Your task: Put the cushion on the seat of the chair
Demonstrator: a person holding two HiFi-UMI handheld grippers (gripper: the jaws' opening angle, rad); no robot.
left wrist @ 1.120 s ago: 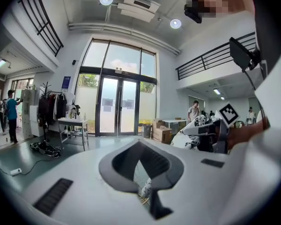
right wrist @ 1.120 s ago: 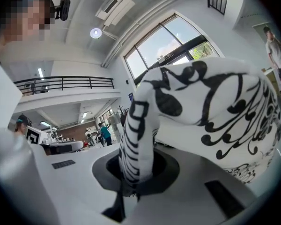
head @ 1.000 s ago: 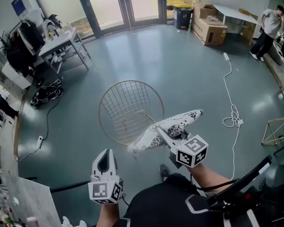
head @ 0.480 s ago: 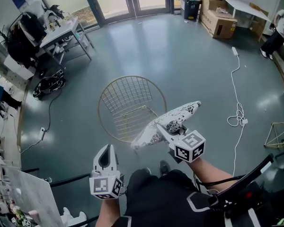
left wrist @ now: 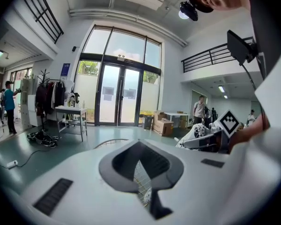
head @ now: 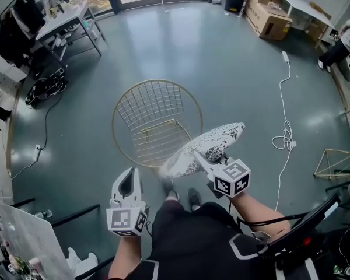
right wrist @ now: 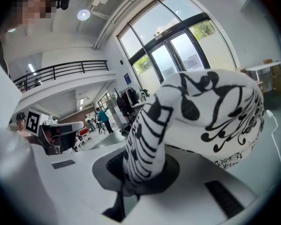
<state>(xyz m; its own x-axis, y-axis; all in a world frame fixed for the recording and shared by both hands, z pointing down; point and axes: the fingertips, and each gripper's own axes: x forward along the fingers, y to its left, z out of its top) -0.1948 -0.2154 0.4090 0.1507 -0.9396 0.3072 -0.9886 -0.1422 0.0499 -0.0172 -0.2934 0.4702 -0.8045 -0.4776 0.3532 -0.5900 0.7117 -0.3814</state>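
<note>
Right tool (head: 203, 159) on cushion (head: 209, 144); chair (head: 153, 107) beyond

Left claw (head: 130, 177) empty, jaws together; right claw (head: 200, 157) tight on cushion (head: 214, 141).

Near rim of chair (head: 153, 123) behind cushion (head: 205, 147)

This is a large open workshop or studio hall, with a polished grey-green concrete floor (head: 233, 69), tall glazed double doors (left wrist: 119, 100), a railed mezzanine (left wrist: 210, 57), stacked cardboard boxes (head: 270, 19), a cluttered metal-legged counter (head: 67, 22), a loaded coat rack (left wrist: 47, 95) and a loose white extension cable (head: 284, 115).
</note>
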